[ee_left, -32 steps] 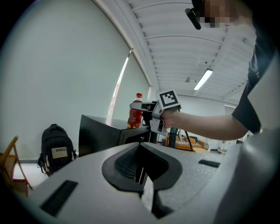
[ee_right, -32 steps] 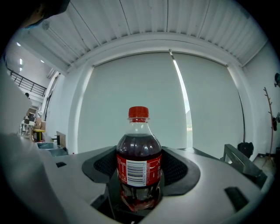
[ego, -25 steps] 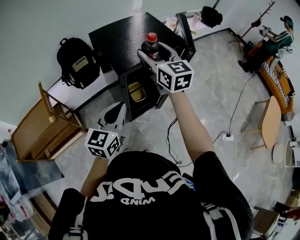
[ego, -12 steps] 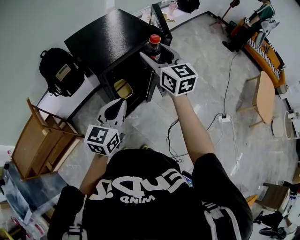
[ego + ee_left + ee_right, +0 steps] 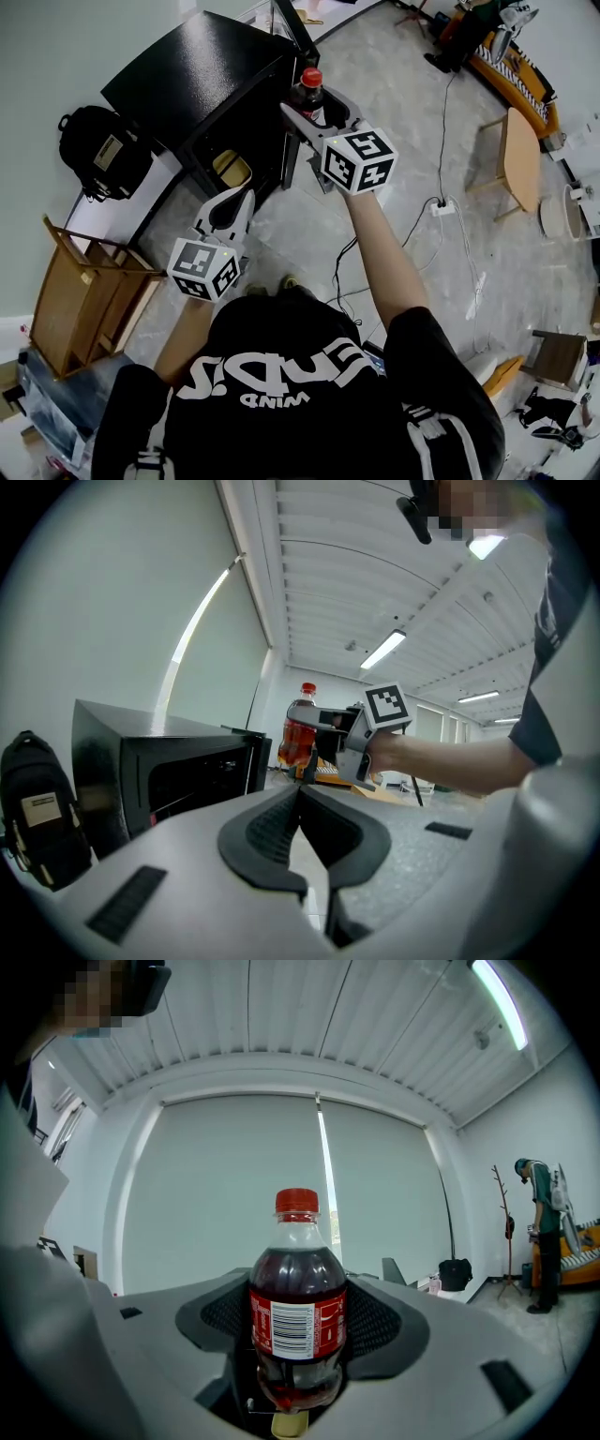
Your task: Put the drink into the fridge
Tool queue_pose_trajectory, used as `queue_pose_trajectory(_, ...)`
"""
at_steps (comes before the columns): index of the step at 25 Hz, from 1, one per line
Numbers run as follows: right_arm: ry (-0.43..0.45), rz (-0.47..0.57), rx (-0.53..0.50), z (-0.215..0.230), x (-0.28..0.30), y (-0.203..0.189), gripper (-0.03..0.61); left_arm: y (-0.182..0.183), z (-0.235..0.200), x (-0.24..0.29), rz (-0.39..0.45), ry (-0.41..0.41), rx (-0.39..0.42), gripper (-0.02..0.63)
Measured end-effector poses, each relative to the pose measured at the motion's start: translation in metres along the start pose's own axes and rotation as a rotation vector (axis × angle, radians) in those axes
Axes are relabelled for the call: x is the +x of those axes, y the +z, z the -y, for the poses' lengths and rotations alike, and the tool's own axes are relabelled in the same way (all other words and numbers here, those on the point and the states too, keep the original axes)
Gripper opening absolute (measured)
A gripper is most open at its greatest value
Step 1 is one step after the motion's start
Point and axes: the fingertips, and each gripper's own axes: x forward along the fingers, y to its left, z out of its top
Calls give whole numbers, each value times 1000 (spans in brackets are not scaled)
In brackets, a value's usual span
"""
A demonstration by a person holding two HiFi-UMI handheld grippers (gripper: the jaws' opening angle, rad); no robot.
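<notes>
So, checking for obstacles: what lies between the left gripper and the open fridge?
Only bare tiled floor, in the head view; the left gripper, jaws shut and empty, sits just before the fridge.

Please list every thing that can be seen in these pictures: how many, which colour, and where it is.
drink bottle: one, dark drink with red cap and label, upright, in front of the fridge
fridge: one, black, by the wall, door open
yellow item: one, inside the fridge; I cannot tell what it is
backpack: one, black, left of the fridge
wooden chair: one, light brown, far left
small table: one, light wood, at right
power strip: one, white, on the floor
left tool: one, grey-white, jaws together, empty, low near the fridge
right tool: one, grey-white, shut on the drink bottle
</notes>
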Motion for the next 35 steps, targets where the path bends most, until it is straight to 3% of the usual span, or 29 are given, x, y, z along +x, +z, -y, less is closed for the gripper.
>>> queue_pose_trajectory(12, -43, 2, 24, -3, -2, -77, 311, -39, -10, 16, -60, -87, 19, 8)
queue_pose_trajectory(35, 56, -32, 28, 33, 86, -246, 311, -122, -63, 106, -101, -47, 17, 8)
